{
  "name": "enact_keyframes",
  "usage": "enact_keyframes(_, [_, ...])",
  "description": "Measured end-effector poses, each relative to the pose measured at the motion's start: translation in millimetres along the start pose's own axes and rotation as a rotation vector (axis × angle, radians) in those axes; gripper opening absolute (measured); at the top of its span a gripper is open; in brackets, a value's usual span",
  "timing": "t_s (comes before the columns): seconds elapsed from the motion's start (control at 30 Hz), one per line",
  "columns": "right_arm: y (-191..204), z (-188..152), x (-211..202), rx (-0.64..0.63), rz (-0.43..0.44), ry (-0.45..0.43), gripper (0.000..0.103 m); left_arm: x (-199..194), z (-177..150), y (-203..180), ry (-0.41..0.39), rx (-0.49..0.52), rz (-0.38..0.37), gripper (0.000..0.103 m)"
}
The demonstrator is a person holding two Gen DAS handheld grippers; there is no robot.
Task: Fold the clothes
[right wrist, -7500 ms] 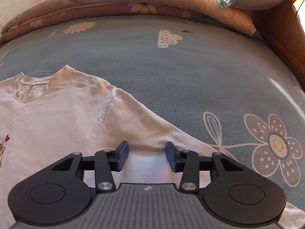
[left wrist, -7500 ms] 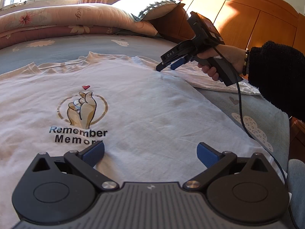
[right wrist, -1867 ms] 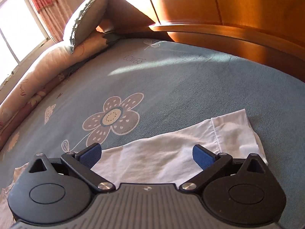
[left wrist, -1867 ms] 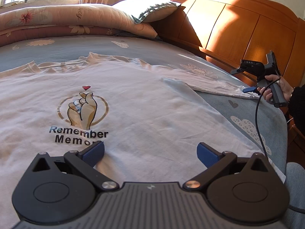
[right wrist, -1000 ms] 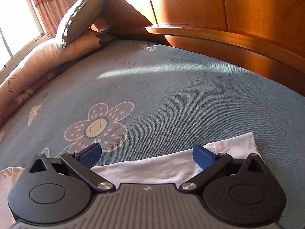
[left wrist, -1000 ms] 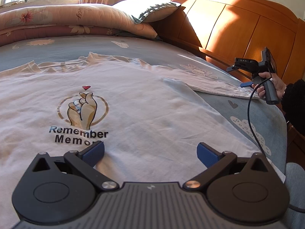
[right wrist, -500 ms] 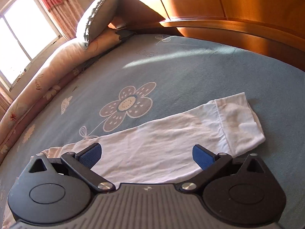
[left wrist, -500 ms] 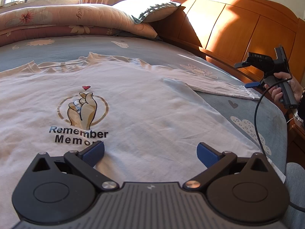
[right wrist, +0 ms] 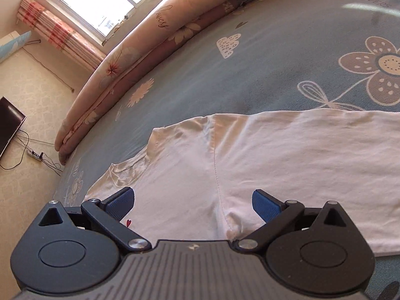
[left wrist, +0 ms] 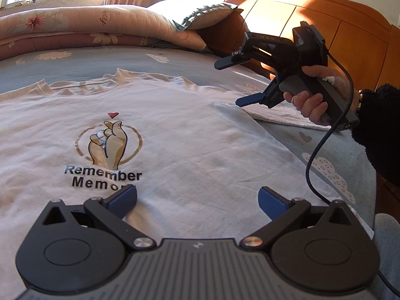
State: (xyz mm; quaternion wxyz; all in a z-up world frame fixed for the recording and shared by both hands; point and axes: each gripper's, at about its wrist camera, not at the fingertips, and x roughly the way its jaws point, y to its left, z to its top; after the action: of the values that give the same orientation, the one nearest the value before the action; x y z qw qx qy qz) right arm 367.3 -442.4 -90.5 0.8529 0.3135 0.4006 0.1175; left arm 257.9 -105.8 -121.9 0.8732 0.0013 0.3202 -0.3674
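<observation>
A white T-shirt [left wrist: 190, 145] with a finger-heart print and the words "Remember Memory" lies flat, face up, on the blue bed. My left gripper [left wrist: 197, 201] hovers low over its lower front, open, with nothing between the blue pads. In the left wrist view my right gripper [left wrist: 231, 83] hangs in a person's hand above the shirt's right shoulder, open and empty. The right wrist view looks down on that shoulder seam [right wrist: 216, 165], the collar [right wrist: 130, 167] and the spread sleeve [right wrist: 325, 145], with the right gripper [right wrist: 193, 203] wide open above the armpit.
A rolled floral quilt [left wrist: 82, 25] and a pillow [left wrist: 200, 16] lie along the far side of the bed. A wooden headboard [left wrist: 325, 25] rises on the right. The blue flowered sheet [right wrist: 275, 62] is bare beyond the shirt. Floor, cables and a screen [right wrist: 10, 125] sit off the bed's left.
The right gripper has swung back from the sleeve's cuff near the headboard to above the shirt's right shoulder, staying open. The left gripper has not moved.
</observation>
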Motion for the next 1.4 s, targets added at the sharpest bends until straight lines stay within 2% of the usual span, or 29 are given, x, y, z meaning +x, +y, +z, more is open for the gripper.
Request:
enact_keyframes(0.13, [-17, -11, -8, 0.04, -0.031, 0.022, 0.101, 0, 0, 0, 0.0, 0.002, 0.002, 0.102])
enact_keyframes(0.2, [-19, -14, -24, 0.036, -0.111, -0.019, 0.101, 0, 0, -1, 0.001, 0.003, 0.003, 0.102])
enact_keyframes(0.4, [-11, -36, -49, 0.054, 0.011, -0.031, 0.1, 0, 0, -1, 0.002, 0.008, 0.006, 0.102])
enact_keyframes(0.5, [-4, -40, -35, 0.061, 0.047, -0.023, 0.1, 0, 0, -1, 0.002, 0.007, 0.005, 0.102])
enact_keyframes(0.63, [-9, -41, -13, 0.124, 0.032, -0.005, 0.1, 0, 0, -1, 0.002, 0.007, 0.005, 0.102])
enact_keyframes(0.83, [-21, -50, -16, 0.179, 0.073, -0.102, 0.1, -2, 0, 0, -0.008, -0.004, -0.001, 0.102])
enact_keyframes(0.97, [-41, -57, -22, 0.292, 0.159, -0.173, 0.1, -2, 14, -9, -0.009, -0.009, 0.023, 0.102])
enact_keyframes(1.0, [-42, -58, -23, 0.298, 0.169, -0.171, 0.1, 0, 20, -14, -0.008, 0.009, 0.029, 0.102])
enact_keyframes(1.1, [-46, -57, -29, 0.292, 0.193, -0.162, 0.1, 9, 49, -42, -0.009, 0.176, 0.013, 0.102])
enact_keyframes(1.17, [-51, -57, -31, 0.303, 0.219, -0.157, 0.101, 25, 70, -58, 0.001, 0.265, -0.023, 0.102])
enact_keyframes(1.3, [-62, -55, -32, 0.347, 0.277, -0.151, 0.103, 71, 95, -74, 0.044, 0.312, -0.111, 0.102])
enact_keyframes(1.4, [-62, -50, -34, 0.342, 0.265, -0.164, 0.103, 108, 104, -84, 0.092, 0.329, -0.139, 0.102])
